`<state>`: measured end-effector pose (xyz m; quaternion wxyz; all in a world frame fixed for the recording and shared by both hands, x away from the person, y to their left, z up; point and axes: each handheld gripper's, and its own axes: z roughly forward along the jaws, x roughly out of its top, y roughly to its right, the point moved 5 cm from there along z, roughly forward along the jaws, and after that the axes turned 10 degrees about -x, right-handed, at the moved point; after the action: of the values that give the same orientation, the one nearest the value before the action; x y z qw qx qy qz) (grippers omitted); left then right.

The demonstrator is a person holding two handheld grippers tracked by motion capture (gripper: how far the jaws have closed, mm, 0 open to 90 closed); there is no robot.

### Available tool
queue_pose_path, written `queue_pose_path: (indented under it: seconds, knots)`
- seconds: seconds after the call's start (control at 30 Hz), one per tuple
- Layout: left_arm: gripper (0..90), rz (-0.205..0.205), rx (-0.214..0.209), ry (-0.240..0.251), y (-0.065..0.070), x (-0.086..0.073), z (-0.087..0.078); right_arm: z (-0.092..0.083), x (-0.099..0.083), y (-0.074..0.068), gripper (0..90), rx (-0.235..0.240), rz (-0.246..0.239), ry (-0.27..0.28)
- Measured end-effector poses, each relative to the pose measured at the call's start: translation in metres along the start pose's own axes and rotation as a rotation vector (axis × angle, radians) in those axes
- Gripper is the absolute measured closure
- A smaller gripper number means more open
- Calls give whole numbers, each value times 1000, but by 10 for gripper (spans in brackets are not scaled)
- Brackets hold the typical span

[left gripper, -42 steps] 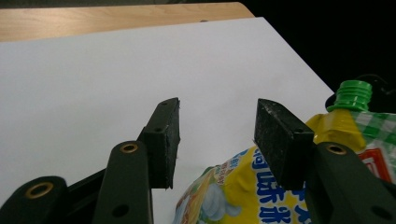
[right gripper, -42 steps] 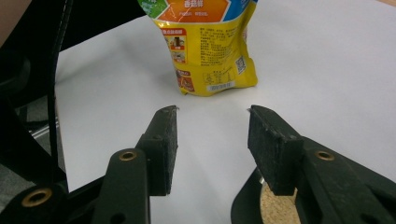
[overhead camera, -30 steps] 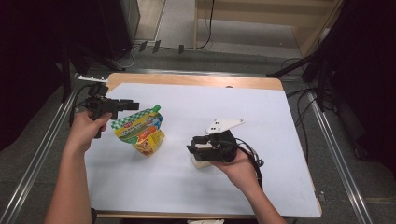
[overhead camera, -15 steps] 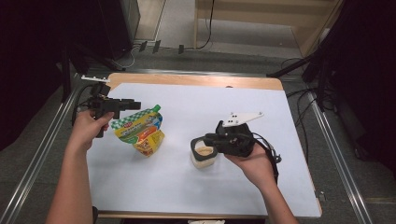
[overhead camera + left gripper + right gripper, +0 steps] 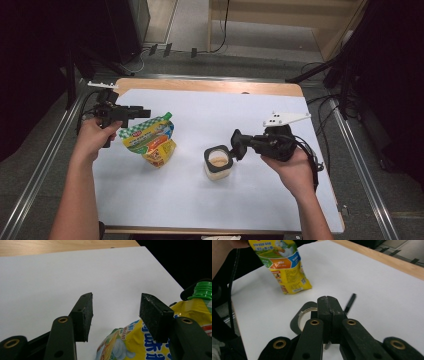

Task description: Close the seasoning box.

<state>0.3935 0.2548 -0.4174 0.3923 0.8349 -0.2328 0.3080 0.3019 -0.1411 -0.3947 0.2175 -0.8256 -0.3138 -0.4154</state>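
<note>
A: On white table, what's where?

B: Yellow pouch w/ green cap stands left of centre. Small open cup of beige stuff sits mid-table, just right of it.

A: Left gripper?

B: Level above pouch top, jaws spread, nothing between; pouch sits beside one jaw.

A: Right gripper?

B: Tips just beside cup rim; jaws have just been closing, now pressed together, nothing pinched.

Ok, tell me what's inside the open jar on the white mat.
The jar holds something pale tan, filling it near the rim; what it is I cannot tell. How deep it goes is hidden by the jar's wall, and the right gripper covers part of the rim.
</note>
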Motion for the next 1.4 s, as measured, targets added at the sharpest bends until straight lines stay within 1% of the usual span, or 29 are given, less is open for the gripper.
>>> queue_pose_path:
  seconds: [0.1,0.17,0.27,0.33,0.4,0.5,0.6,0.67,0.83,1.0,1.2,1.23,1.4]
  knots:
    - [447,1,0,-1,0,0,1,-4,-2,9,900,-30,8,8]
    - [444,3,0,0,0,0,1,-3,-5,15,900,-51,19,1]
    - [440,-5,1,1,-1,0,1,2,-10,22,900,-57,44,-10]
    - [434,-6,-1,0,-1,0,0,7,-15,25,900,-61,52,-22]
    - [431,-8,-2,3,-1,0,1,14,-19,26,900,-55,62,-34]
    - [426,-7,-3,1,0,0,1,22,-25,27,900,-35,79,-51]
    - [425,-7,-3,0,-1,0,1,28,-27,23,900,-14,88,-63]
    - [422,-10,-3,0,-1,0,1,31,-28,21,900,-22,76,-67]
    - [418,-3,-6,3,0,0,2,34,-30,20,900,-12,89,-70]
    - [418,-8,-4,-3,0,0,2,37,-32,19,900,-7,87,-75]
    - [416,-9,-6,3,2,0,2,42,-34,16,900,3,81,-79]
    - [416,-7,-5,-1,1,0,3,43,-35,15,900,8,83,-87]
    - [414,-9,-4,-2,1,0,3,46,-35,10,900,22,84,-87]
